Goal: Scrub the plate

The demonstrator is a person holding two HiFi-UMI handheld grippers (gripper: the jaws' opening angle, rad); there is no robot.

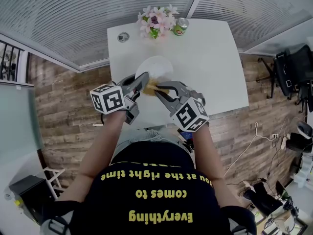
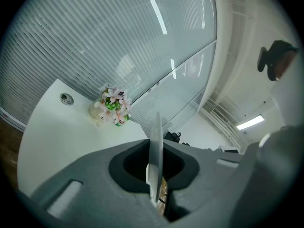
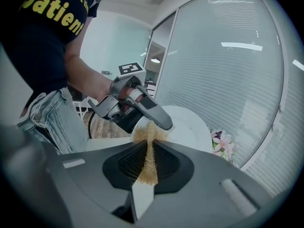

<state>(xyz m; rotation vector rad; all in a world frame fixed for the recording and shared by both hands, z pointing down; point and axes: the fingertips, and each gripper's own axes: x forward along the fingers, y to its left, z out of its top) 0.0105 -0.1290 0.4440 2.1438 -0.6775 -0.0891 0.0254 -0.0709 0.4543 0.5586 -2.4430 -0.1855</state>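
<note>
Head view: a white plate (image 1: pixel 157 65) is seen over the near half of a white table (image 1: pixel 215 67), gripped at its rim at about 7 o'clock by the left gripper (image 1: pixel 143 81). In the left gripper view the plate is seen edge-on, and the jaws are pressed together on its thin rim. The right gripper (image 1: pixel 157 89) is brought in from 5 o'clock, and a golden mesh scrubber (image 1: pixel 149 85) is pinched between its jaws; in the right gripper view the mesh is squeezed flat between the pads and fans out past the tips. The fanned end is laid against the plate's face just beside the left gripper's tips. Whether the plate's far edge rests on the table cannot be told. At the table's 12 o'clock edge a bunch of pink and white flowers (image 1: pixel 156 21) is placed, with a green can (image 1: pixel 181 26) just beside it at 3 o'clock and a small round fitting (image 1: pixel 123 36) set into the tabletop at 8 o'clock of the flowers. Both are well apart from the plate.
</note>
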